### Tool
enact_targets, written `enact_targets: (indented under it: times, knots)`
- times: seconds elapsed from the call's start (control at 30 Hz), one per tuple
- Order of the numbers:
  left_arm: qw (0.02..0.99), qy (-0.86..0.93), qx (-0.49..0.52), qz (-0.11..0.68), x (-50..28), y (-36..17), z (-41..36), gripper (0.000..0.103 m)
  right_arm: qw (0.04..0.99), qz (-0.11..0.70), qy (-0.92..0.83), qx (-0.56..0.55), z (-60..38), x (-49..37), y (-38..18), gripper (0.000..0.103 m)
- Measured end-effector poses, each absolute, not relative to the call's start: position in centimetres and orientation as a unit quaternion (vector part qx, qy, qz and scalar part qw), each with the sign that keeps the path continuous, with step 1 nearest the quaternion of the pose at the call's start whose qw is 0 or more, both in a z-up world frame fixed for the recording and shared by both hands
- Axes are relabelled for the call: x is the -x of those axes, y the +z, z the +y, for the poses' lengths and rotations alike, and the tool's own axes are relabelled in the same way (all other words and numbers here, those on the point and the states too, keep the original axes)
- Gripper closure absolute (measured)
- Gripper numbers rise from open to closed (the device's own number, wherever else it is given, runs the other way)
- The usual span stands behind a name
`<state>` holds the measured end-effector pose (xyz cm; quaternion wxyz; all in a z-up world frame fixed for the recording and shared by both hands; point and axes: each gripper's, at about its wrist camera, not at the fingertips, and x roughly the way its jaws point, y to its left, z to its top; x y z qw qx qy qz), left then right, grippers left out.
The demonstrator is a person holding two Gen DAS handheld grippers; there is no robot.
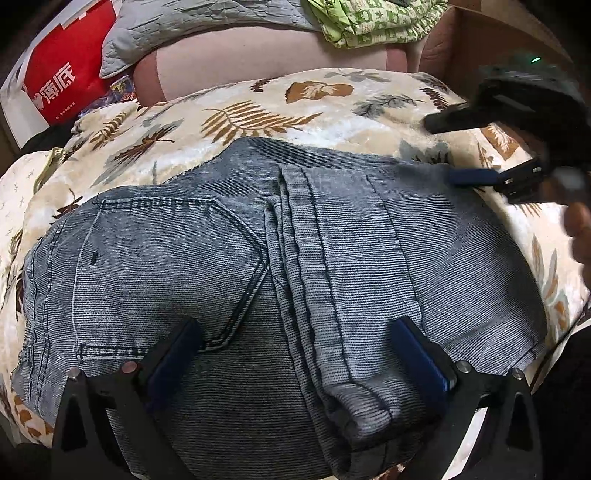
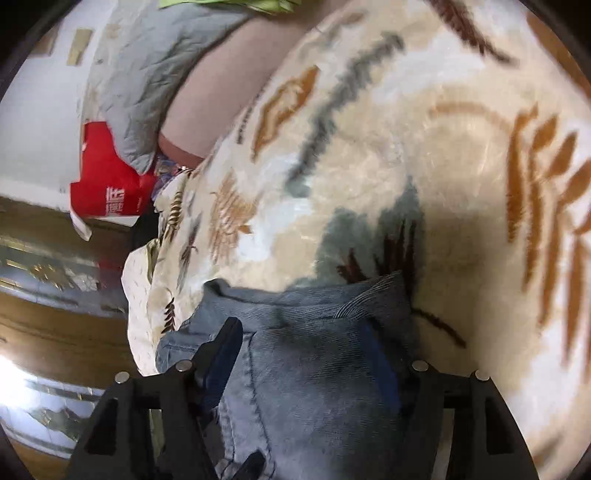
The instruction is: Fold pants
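Note:
Grey-blue jeans (image 1: 229, 266) lie folded on a cream leaf-print blanket (image 1: 258, 110), back pocket on the left, leg hems stacked at centre right. My left gripper (image 1: 295, 343) hovers over the near edge of the jeans, jaws wide open, blue pads (image 1: 421, 350) apart and empty. My right gripper (image 1: 469, 177) is at the far right corner of the jeans, one blue finger lying on the denim. In the right wrist view the jeans (image 2: 314, 369) sit between the fingers of the right gripper (image 2: 303, 339), a corner fold draped over the right pad. The jaws are wide apart.
A red paper bag (image 1: 62, 70) stands at the far left. A grey quilted pillow (image 1: 192, 22) and green patterned cloth (image 1: 376, 18) lie on a pink cushion (image 1: 240, 62) behind. A cardboard box (image 1: 480, 33) is at the far right. The floor (image 2: 44, 332) shows left of the bed.

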<state>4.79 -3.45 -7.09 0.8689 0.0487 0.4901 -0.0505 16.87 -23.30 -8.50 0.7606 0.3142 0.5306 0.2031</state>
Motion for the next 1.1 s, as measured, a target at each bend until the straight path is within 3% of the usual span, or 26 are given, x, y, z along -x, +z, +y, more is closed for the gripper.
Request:
enact_targets:
  times: [0.13, 0.3, 0.4, 0.57, 0.7, 1.1]
  knots:
    - [0.872, -0.049, -0.018, 0.487, -4.3, -6.1, -2.3, 0.000, 0.768, 0.523, 0.213, -0.302, -24.2, -12.6, -6.0, 0.033]
    - [0.883, -0.030, -0.005, 0.468, -3.3, -4.7, -1.3, 0.000, 0.741, 0.543, 0.218, -0.330, -25.1, -6.8, -8.5, 0.027]
    - [0.857, -0.026, -0.043, 0.512, -4.1, -7.0, -2.3, 0.000, 0.732, 0.546, 0.209, -0.351, -25.6, -6.1, -10.6, 0.027]
    - [0.870, -0.016, -0.029, 0.492, -3.5, -5.7, -2.1, 0.000, 0.766, 0.500, 0.234, -0.328, -25.6, -4.0, -7.1, 0.025]
    - [0.866, -0.007, -0.026, 0.499, -3.6, -5.6, -2.0, 0.000, 0.772, 0.522, 0.218, -0.288, -24.9, -3.3, -9.9, 0.021]
    - [0.873, 0.004, 0.000, 0.488, -3.4, -5.1, -0.6, 0.000, 0.781, 0.499, 0.233, -0.296, -25.9, -3.1, -9.8, 0.020]
